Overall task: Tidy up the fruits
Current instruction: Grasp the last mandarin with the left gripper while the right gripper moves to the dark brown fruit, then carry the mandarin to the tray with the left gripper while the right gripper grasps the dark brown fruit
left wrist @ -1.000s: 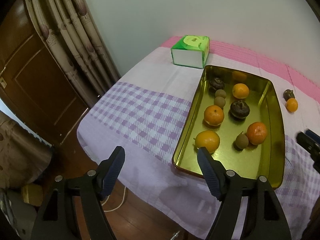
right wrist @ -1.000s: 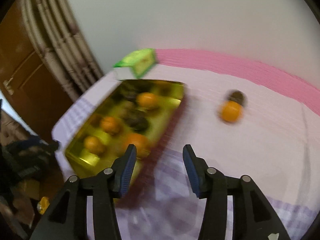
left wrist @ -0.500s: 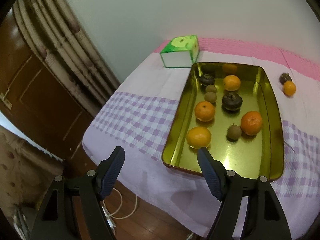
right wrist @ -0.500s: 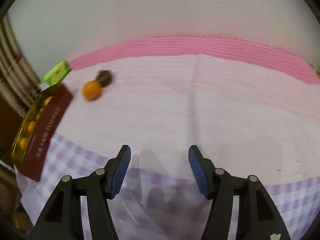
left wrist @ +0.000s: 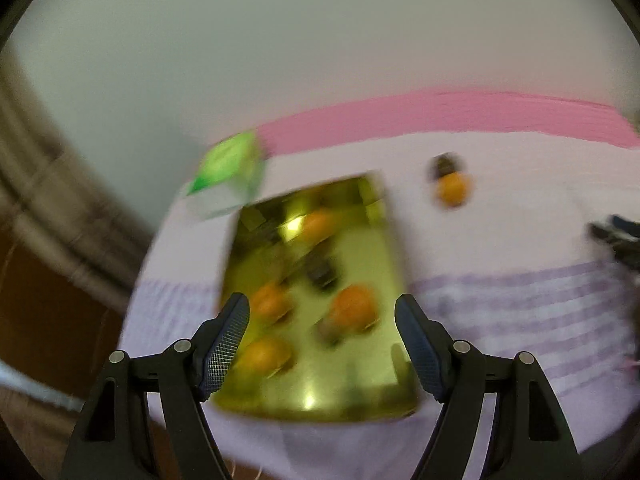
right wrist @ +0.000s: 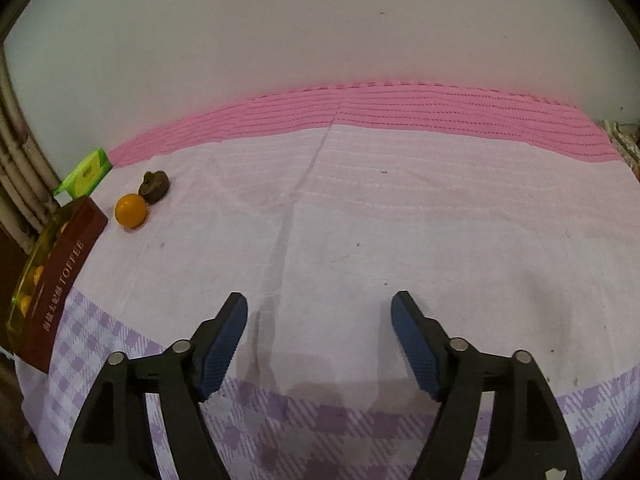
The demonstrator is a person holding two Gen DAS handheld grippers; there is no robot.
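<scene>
A gold metal tray (left wrist: 360, 396) holds several oranges (left wrist: 354, 307) and dark fruits; the left wrist view is blurred by motion. My left gripper (left wrist: 322, 328) is open and empty above the tray's near end. An orange (right wrist: 131, 210) and a dark brown fruit (right wrist: 154, 187) lie touching on the tablecloth to the right of the tray, also seen in the left wrist view (left wrist: 451, 190). My right gripper (right wrist: 319, 322) is open and empty over bare cloth, far right of them. The tray's red side (right wrist: 60, 276) shows at the left edge.
A green tissue box (left wrist: 228, 168) stands behind the tray by the wall, also in the right wrist view (right wrist: 84, 174). The cloth (right wrist: 400, 220) is pink at the back, white in the middle, purple check in front. Curtains and a wooden door are to the left.
My left gripper has swung right and closer over the tray, blurring its view. My right gripper has settled facing the open cloth, with the two loose fruits still at far left.
</scene>
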